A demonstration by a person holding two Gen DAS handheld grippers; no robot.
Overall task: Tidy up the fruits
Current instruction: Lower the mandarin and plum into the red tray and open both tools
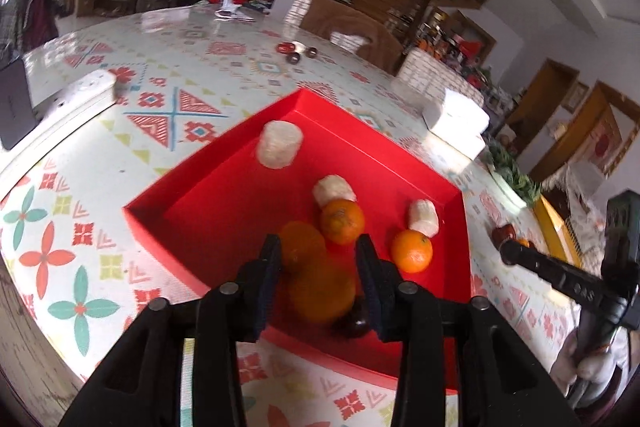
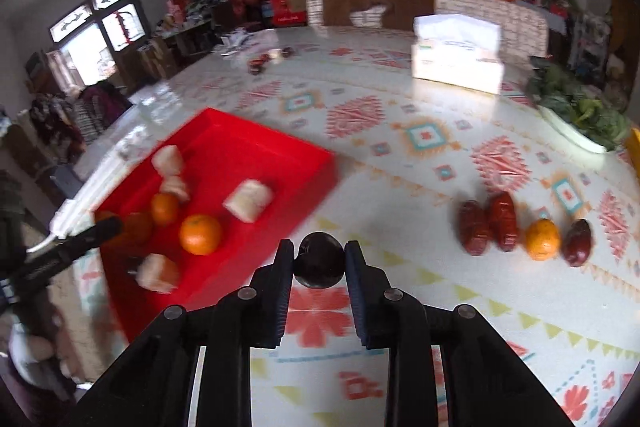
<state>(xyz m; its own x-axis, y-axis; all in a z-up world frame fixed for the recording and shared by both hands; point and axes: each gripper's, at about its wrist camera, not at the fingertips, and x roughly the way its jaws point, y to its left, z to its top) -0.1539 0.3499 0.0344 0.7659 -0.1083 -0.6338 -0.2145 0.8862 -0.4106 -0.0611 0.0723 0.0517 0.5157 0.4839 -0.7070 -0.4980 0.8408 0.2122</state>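
Note:
A red tray lies on the patterned table. It holds several oranges and white foam-wrapped fruits. My left gripper is open above the tray's near part; a blurred orange lies between and below its fingers, beside a dark round fruit. My right gripper is shut on a dark round fruit, above the table just right of the tray. Red dates, an orange and another date lie in a row on the table at the right.
A tissue box stands at the table's far side. Leafy greens in a white dish sit at the far right. Small dark items lie far back. A white power strip lies left of the tray.

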